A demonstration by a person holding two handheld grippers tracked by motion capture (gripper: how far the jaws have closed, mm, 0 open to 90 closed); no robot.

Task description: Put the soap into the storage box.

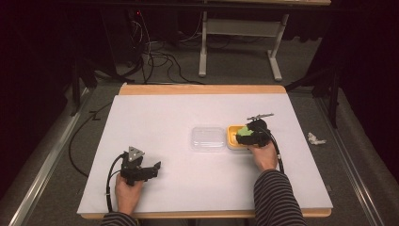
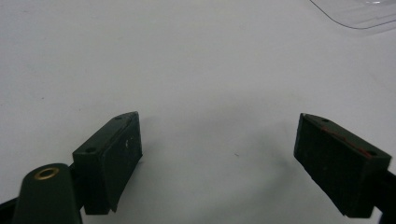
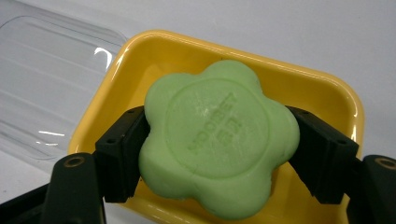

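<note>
— Green soap [image 3: 219,140] is clamped between the right gripper's [image 3: 219,151] fingers [image 3: 119,156]; where is it?
— Directly over the yellow dish [image 3: 140,56]; clear lid [image 3: 51,88] beside; left gripper [image 2: 217,163] spread empty on the bench [image 1: 188,179], farther off.

Striped sleeves [image 1: 275,195]; 2 black grippers, jaws blocky, cables trailing, brass screws.
</note>
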